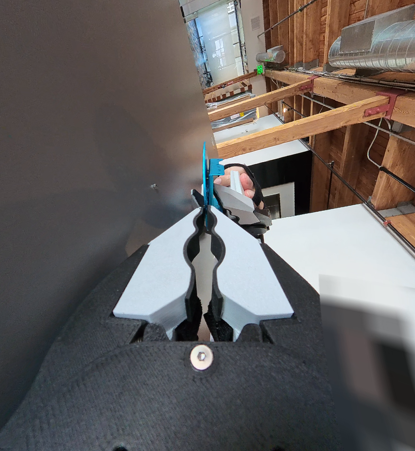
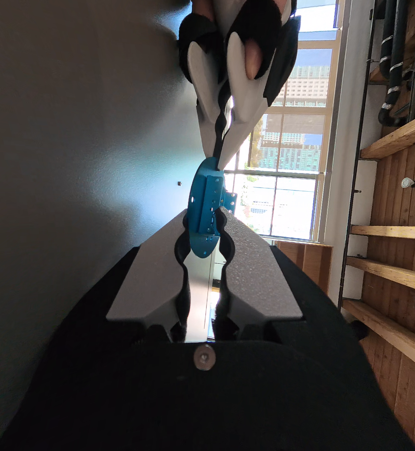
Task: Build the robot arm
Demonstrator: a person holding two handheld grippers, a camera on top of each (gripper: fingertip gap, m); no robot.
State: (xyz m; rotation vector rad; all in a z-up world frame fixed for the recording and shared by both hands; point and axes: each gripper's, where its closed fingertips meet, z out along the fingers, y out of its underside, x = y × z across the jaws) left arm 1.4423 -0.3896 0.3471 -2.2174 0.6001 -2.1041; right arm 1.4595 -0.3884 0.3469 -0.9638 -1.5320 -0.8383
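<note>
Here, two tools, left (image 1: 206, 207) and right (image 2: 202, 214), each clamped on one blue metal bracket (image 2: 202, 207).

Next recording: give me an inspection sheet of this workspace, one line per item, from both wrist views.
Surface: grey panel fills the left of both views, one small screw in it.
Job's things: blue metal disc with bracket, held edge-on between both tools.
Clutter: nothing seen.
Grippers: left tool shut on the disc's rim; right tool shut on the disc and bracket; a gloved hand grips the right tool.
Cables: nothing seen at the tools; conduit runs along the wood.
Surroundings: wooden beams, metal duct, large window, dark pipes.
</note>
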